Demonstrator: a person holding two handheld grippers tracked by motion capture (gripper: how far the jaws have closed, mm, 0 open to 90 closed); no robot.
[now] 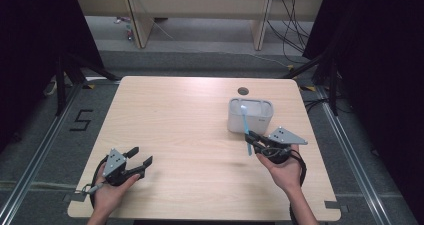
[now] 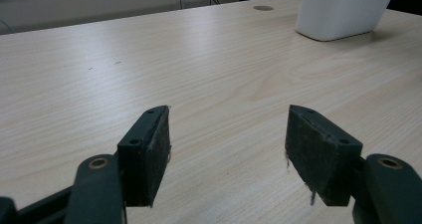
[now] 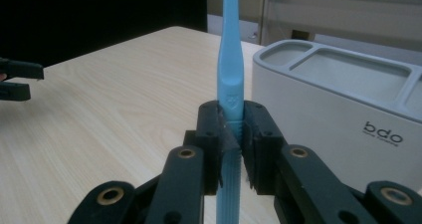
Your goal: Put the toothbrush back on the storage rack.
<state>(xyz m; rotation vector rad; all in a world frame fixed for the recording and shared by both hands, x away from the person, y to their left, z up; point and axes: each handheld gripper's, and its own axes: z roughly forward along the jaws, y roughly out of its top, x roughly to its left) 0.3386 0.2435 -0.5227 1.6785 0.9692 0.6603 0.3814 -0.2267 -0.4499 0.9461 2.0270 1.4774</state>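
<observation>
Toothbrush (image 1: 246,127) is the thing being handled, so I'll walk across from the left. Near the left front of the desk (image 1: 190,135) the left claw (image 1: 140,160) sits low over bare wood, jaws wide apart with nothing between them; it is well away from the work. Past the middle, the right claw (image 1: 252,141) is clamped on the blue toothbrush at its handle, pads (image 3: 213,134) pressing from both sides. The brush's long axis runs from the claw up and away toward the far side of the desk, head end over the white holder (image 1: 262,121), which stands just beyond the right claw, toward the far right of the desk. So the right hand (image 1: 284,171) is clearly the nearer one, and I'd judge the coming move turns on swinging that long axis upright over one of the holder's open compartments (image 3: 298,52). On the holder's near wall I can read "bdo" (image 3: 383,131), with a smaller line beneath too fine to make out
</observation>
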